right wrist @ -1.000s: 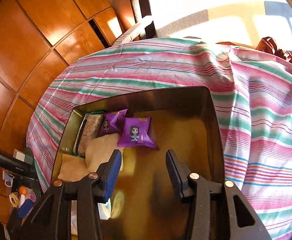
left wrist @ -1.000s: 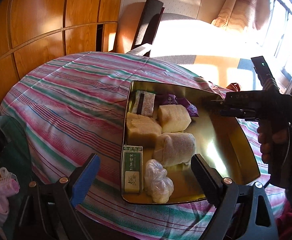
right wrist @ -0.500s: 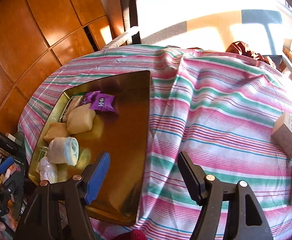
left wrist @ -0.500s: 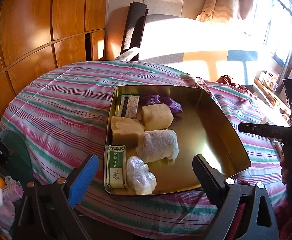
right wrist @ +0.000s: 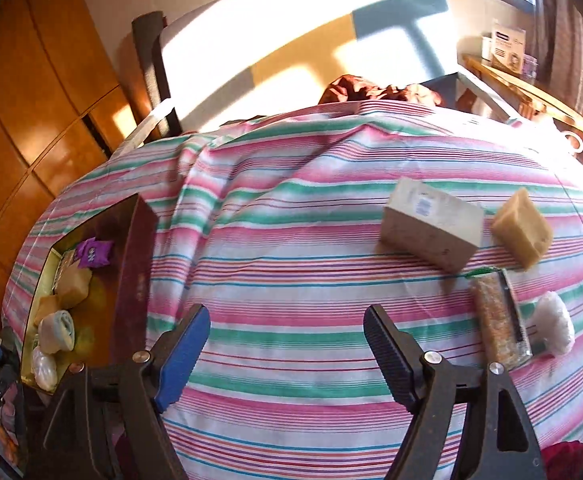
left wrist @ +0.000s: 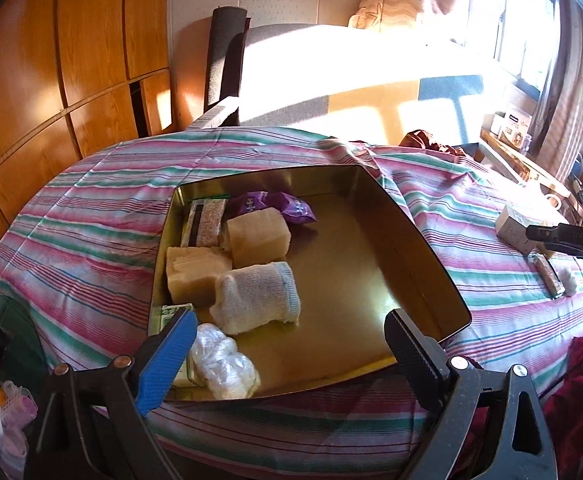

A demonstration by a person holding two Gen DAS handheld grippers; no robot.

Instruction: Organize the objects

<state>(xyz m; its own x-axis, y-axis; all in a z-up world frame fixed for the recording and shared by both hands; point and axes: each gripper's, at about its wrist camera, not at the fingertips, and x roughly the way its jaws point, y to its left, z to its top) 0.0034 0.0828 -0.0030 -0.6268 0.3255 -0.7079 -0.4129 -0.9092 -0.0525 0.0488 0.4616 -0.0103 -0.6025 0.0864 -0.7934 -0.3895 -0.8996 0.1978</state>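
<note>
The left gripper (left wrist: pixel 287 344) is hanging over the shiny gold metal tray (left wrist: pixel 423 248), its jaws wide apart and holding nothing. The right gripper (right wrist: pixel 287 344) is hanging over the pink and green striped cloth (right wrist: pixel 291 240); its jaws have just been opening, with nothing between them. A pale cardboard box (right wrist: pixel 431 228) and a yellow sponge block (right wrist: pixel 521 230) are lying beyond it.
</note>
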